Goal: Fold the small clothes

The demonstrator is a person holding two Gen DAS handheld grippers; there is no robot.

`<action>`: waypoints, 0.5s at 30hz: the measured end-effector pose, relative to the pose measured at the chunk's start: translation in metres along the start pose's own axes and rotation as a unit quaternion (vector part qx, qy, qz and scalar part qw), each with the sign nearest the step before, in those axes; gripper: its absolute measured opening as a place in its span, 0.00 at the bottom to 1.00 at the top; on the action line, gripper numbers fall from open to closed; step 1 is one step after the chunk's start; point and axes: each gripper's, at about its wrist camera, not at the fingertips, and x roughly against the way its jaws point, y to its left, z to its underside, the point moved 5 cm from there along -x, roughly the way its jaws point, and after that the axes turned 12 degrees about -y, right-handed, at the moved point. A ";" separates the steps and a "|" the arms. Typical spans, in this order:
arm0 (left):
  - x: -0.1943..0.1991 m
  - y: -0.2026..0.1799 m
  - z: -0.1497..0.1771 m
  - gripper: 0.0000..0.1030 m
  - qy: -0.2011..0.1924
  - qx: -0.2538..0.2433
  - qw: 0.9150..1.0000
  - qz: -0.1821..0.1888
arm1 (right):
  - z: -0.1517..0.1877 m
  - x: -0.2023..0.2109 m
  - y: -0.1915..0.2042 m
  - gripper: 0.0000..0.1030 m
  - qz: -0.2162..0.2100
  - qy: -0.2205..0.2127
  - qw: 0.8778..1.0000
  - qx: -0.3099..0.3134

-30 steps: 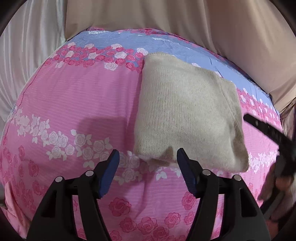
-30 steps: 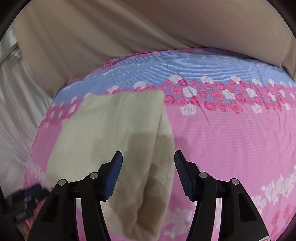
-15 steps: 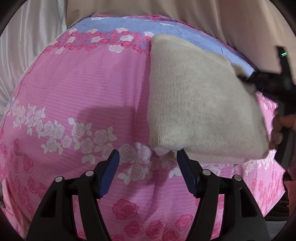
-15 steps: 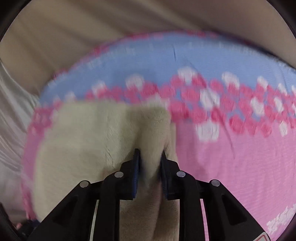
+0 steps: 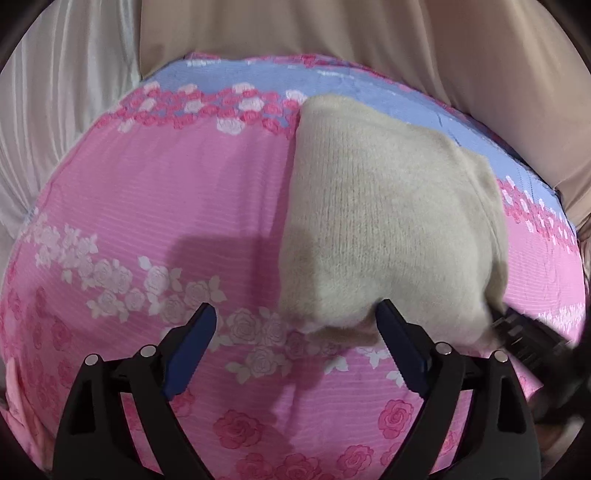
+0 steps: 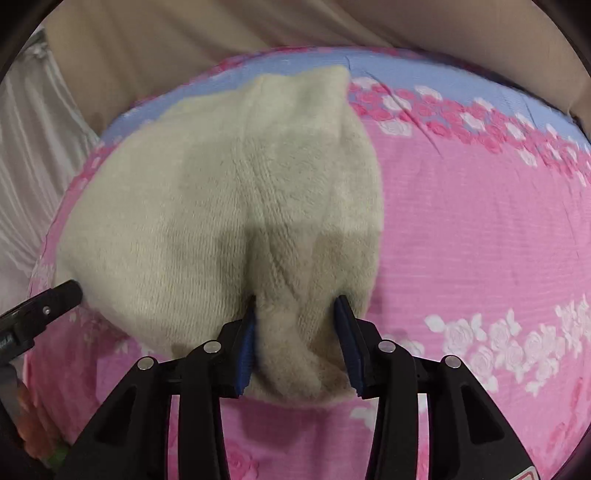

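A folded beige knit garment (image 5: 388,221) lies on a pink floral bedsheet (image 5: 166,206); it also shows in the right wrist view (image 6: 221,206). My left gripper (image 5: 295,328) is open just in front of the garment's near left corner, its right finger touching the edge. My right gripper (image 6: 297,325) is partly open, its fingers on either side of a thick fold at the garment's near right edge. The right gripper's tip shows in the left wrist view (image 5: 524,336). The left gripper's tip shows in the right wrist view (image 6: 44,306).
The sheet has a blue band with roses (image 5: 332,81) along its far edge. Beige curtain fabric (image 5: 332,29) hangs behind the bed, and white pleated fabric (image 5: 55,110) is at the left.
My right gripper shut on the garment's edge, dragged it toward me, and has now opened partly around the fold. The garment lies closer to my left gripper.
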 end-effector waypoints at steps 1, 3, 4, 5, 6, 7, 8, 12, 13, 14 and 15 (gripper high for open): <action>-0.004 -0.001 0.000 0.84 0.003 -0.001 1.000 -0.003 | -0.004 0.003 0.002 0.42 0.002 0.005 1.000 -0.002; -0.010 -0.006 0.001 0.87 0.002 -0.017 1.000 -0.016 | -0.013 0.011 0.003 0.43 -0.004 0.007 1.000 -0.015; -0.013 -0.008 0.001 0.93 0.002 -0.024 0.999 -0.021 | -0.015 0.012 0.005 0.45 -0.005 0.009 1.000 -0.012; -0.018 -0.009 0.001 0.96 0.004 -0.033 0.999 -0.037 | -0.015 0.009 0.006 0.47 -0.001 0.017 1.000 0.000; -0.022 -0.011 0.002 0.96 0.006 -0.038 0.998 -0.042 | -0.013 0.006 0.005 0.49 0.004 0.023 1.000 0.007; -0.029 -0.013 0.002 0.96 0.012 -0.043 0.998 -0.041 | -0.011 0.002 0.004 0.49 0.004 0.031 0.999 0.010; -0.034 -0.015 0.003 0.96 0.017 -0.045 0.998 -0.040 | -0.011 -0.002 0.006 0.49 0.003 0.036 0.999 0.012; -0.048 -0.013 0.002 0.96 0.036 -0.008 0.999 -0.016 | -0.008 -0.002 0.007 0.51 0.008 0.039 0.999 0.022; -0.051 -0.012 0.001 0.96 0.041 -0.003 0.999 -0.012 | -0.007 -0.002 0.008 0.52 0.008 0.040 0.999 0.023; -0.053 -0.011 0.000 0.96 0.046 -0.003 0.999 -0.005 | -0.007 -0.004 0.007 0.53 0.008 0.040 0.999 0.027; -0.055 -0.011 -0.001 0.96 0.047 -0.004 0.999 -0.001 | -0.006 -0.004 0.008 0.55 0.008 0.039 0.999 0.028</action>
